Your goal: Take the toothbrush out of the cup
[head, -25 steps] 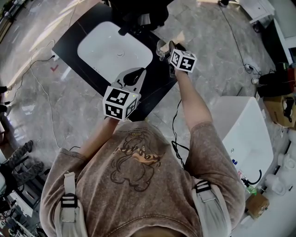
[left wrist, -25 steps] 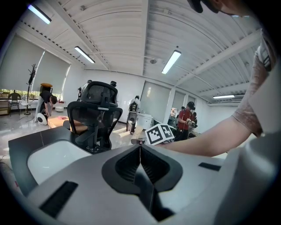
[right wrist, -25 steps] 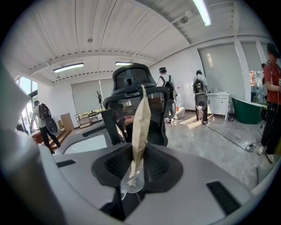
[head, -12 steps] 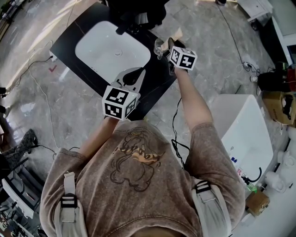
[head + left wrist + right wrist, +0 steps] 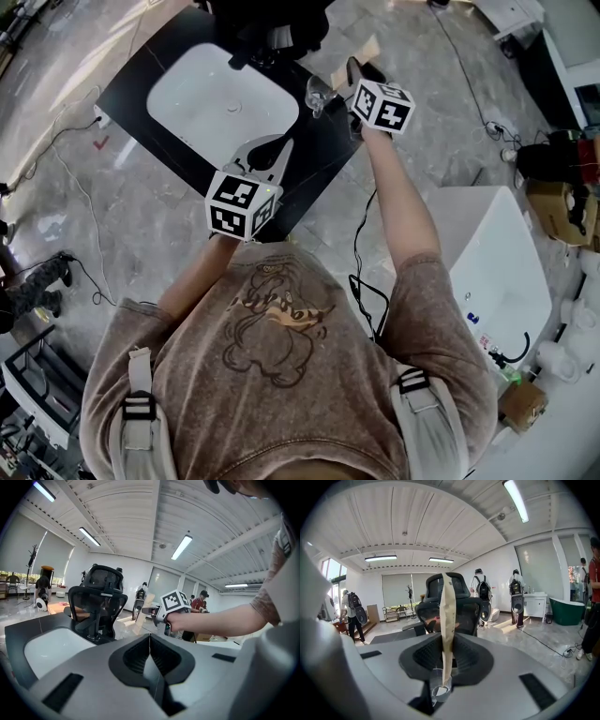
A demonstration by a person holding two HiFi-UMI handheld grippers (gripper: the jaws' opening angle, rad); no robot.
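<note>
Right claw (image 5: 448, 644) jaws just been closing, pinching toothbrush (image 5: 447, 616) upright. Lower tip seems right at mouth of cup (image 5: 439, 686), 6 o'clock below claw. Lift-out step in hand! Left claw (image 5: 150, 639) pressed together, empty. Next: straight up, clear the cup, don't tip it.

White basin (image 5: 187, 94), black counter (image 5: 319, 155), office chair (image 5: 468, 609)

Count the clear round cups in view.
1: a clear round cup on the black countertop, right of the white basin, below the paper-wrapped toothbrush gripped by the right gripper. No others show.
</note>
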